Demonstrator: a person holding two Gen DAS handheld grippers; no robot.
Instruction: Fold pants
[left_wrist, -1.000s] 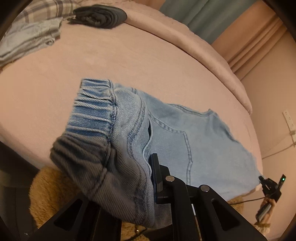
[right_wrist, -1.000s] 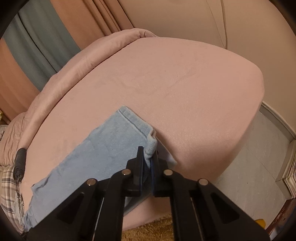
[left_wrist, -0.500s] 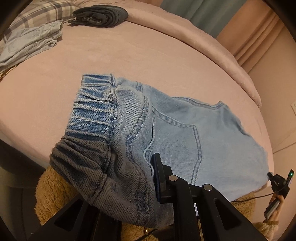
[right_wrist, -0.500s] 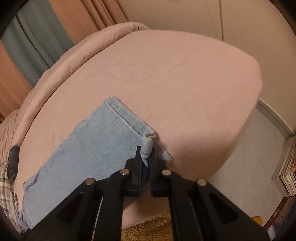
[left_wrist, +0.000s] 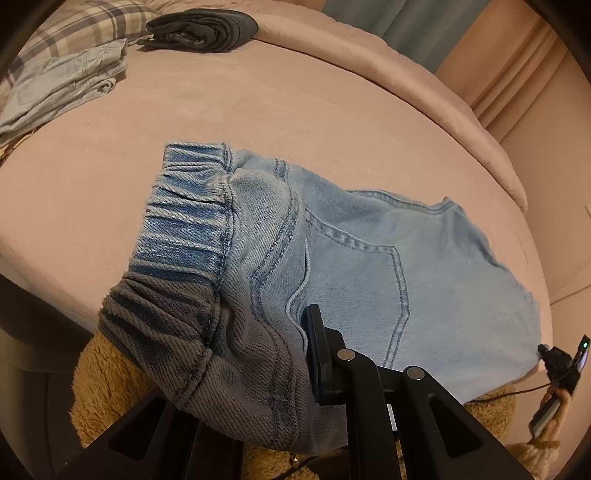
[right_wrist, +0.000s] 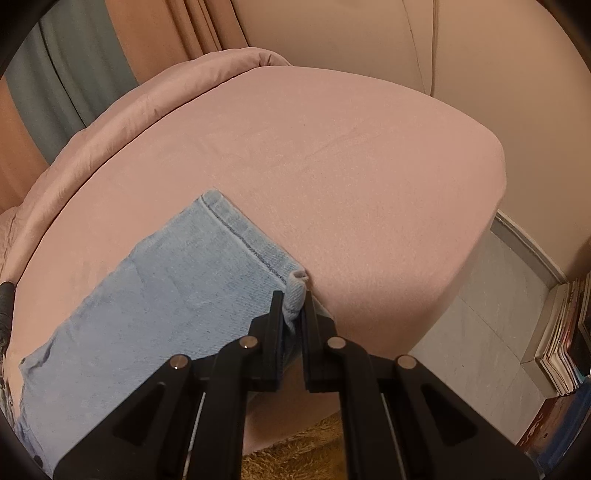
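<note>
Light blue denim pants (left_wrist: 369, 266) lie stretched across the pink bed (left_wrist: 258, 110). My left gripper (left_wrist: 280, 354) is shut on the elastic waistband end, which bunches up over its left finger and hides it; the right finger (left_wrist: 317, 350) shows. My right gripper (right_wrist: 293, 314) is shut on the near corner of the leg hem (right_wrist: 255, 251). The leg (right_wrist: 147, 295) lies flat on the bed (right_wrist: 351, 166), running back to the left.
A folded dark garment (left_wrist: 203, 26) and a folded light blue garment (left_wrist: 62, 85) lie at the bed's far left, by a plaid pillow (left_wrist: 85, 26). A tan shaggy rug (left_wrist: 103, 398) is below the bed edge. Books (right_wrist: 565, 332) are stacked on the floor at right.
Both grippers have lowered the pants toward the bed. The leg hem now lies flatter and spread out, and the seat of the pants lies smoother. Both grips are unchanged.
</note>
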